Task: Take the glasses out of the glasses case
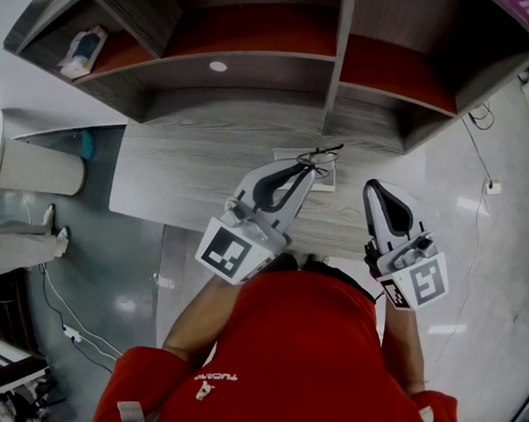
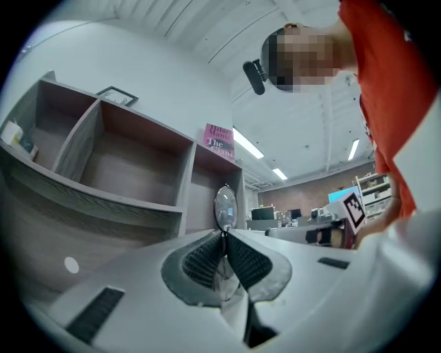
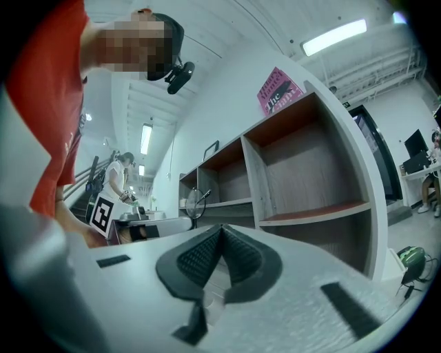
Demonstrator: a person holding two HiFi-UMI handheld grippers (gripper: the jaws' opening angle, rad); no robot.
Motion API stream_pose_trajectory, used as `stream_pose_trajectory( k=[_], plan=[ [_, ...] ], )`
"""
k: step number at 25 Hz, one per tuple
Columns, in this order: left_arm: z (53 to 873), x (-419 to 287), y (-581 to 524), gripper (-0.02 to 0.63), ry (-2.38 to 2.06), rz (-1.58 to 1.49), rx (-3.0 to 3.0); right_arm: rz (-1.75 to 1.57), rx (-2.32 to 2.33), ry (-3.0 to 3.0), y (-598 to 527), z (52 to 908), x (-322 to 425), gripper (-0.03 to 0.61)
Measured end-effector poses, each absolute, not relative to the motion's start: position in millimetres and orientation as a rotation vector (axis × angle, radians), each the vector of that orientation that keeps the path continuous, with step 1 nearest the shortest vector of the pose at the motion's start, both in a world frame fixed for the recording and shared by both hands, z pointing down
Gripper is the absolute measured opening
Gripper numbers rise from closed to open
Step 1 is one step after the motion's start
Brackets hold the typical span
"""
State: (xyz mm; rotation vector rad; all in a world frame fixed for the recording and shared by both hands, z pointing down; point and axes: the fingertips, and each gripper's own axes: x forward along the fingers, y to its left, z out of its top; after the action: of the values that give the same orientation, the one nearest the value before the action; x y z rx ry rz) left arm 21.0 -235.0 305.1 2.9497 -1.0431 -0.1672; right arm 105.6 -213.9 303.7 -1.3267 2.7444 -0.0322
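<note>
Pinching the glasses [image 1: 320, 154] between nearly closed jaws, your left gripper [image 1: 310, 165] holds them over the glasses case [image 1: 327, 183], which lies on the table [image 1: 184, 174] at your 12 o'clock. Your right gripper [image 1: 371, 189], at the left one's 3 o'clock, is closed on nothing.

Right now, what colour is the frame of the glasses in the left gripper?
Black: the glasses have a thin dark rim, clearest in the head view.
</note>
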Motion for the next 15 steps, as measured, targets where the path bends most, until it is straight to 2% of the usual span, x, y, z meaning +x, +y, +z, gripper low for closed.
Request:
stream_pose_trajectory(
  k=[15],
  plan=[
    [305.2,20.7,-234.3,0.028,-1.041,-0.127,2.957,-0.027,-1.331,2.747,-210.6,305.7,107.7,0.003]
  ],
)
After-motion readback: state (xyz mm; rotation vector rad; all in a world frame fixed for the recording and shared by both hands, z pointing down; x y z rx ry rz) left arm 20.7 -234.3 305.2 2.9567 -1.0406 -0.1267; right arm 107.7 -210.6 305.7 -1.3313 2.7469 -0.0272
